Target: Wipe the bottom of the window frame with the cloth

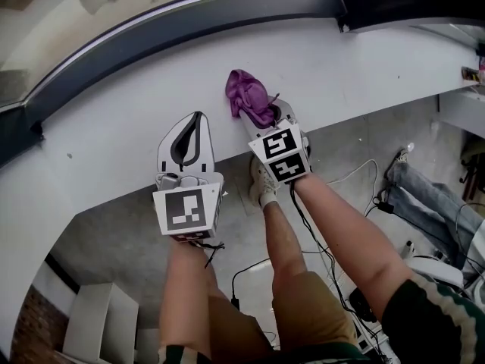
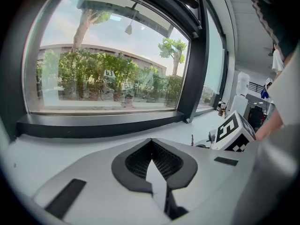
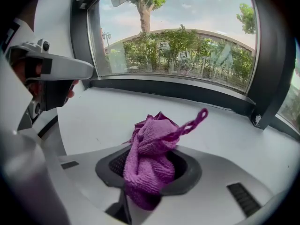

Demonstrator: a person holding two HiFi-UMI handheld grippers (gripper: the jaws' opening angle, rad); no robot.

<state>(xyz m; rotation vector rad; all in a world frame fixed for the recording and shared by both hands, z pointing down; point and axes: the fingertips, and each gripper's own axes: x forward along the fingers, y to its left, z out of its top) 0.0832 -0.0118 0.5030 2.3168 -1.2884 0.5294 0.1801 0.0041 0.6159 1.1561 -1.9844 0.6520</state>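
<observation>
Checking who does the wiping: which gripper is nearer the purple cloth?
Right. The right gripper is shut on the cloth; the left gripper, shut and empty, is apart from it, to its left.

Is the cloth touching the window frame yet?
Apart. The right gripper view shows bare white sill between the cloth and the dark frame.

We get bright daylight through the window at twelve o'clock. Fisheye bending warps our edges; corners go black, shadows soft.
</observation>
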